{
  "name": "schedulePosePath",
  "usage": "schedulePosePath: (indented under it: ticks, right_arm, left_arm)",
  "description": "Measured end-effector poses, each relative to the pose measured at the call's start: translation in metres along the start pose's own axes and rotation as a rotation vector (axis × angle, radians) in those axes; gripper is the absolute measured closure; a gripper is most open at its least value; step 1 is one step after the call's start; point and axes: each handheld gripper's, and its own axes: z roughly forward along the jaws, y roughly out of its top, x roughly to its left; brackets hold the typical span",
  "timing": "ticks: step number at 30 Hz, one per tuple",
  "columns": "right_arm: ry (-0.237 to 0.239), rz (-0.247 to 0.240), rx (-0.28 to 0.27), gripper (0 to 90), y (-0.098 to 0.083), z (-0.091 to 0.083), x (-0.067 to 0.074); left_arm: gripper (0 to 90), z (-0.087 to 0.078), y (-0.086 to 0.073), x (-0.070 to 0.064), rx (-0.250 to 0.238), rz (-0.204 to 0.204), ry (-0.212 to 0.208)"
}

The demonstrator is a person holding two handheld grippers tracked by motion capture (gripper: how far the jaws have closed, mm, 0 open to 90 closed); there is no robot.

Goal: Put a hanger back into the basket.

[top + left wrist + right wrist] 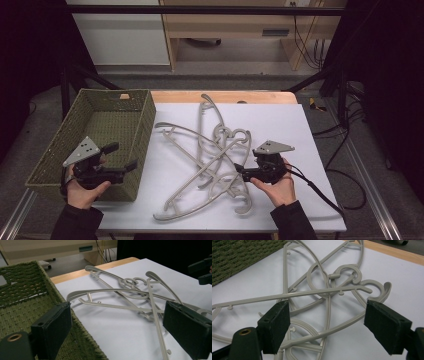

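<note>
Several grey plastic hangers (210, 160) lie tangled in a pile on a white sheet (280, 125). My right gripper (241, 171) is low at the pile's right side, pointing left. In the right gripper view its jaws (327, 317) stand open on either side of crossing hanger arms (327, 290), and the pads do not press on them. My left gripper (124, 156) hovers over the near right wall of a green woven basket (50, 150). It is open with nothing between its jaws (117, 322), facing the hangers (130, 293). The right gripper (203, 271) shows far off there.
The basket (22, 295) stands at the table's left, its inside bare where visible. A wooden table edge (225, 95) runs behind the sheet. Cables lie on the floor to the right, and a cabinet stands beyond the table.
</note>
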Motion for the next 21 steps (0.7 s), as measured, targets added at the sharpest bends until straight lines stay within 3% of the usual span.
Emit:
schedulePosePath:
  ticks: [10,14,21]
  right_arm:
    - [0.019,-0.026,-0.021,15.0,-0.002,-0.004,-0.002]
    - [0.028,-0.01,-0.05,12.9,-0.003,-0.007,-0.006]
    - [0.023,-0.011,-0.098,10.0,-0.006,-0.017,-0.015]
  left_arm:
    - [9.7,0.014,0.004,-0.025,0.04,0.037,-0.057]
    - [10.8,0.022,0.005,-0.037,0.062,0.048,-0.085]
    - [11.8,0.042,0.004,-0.066,0.134,0.094,-0.146]
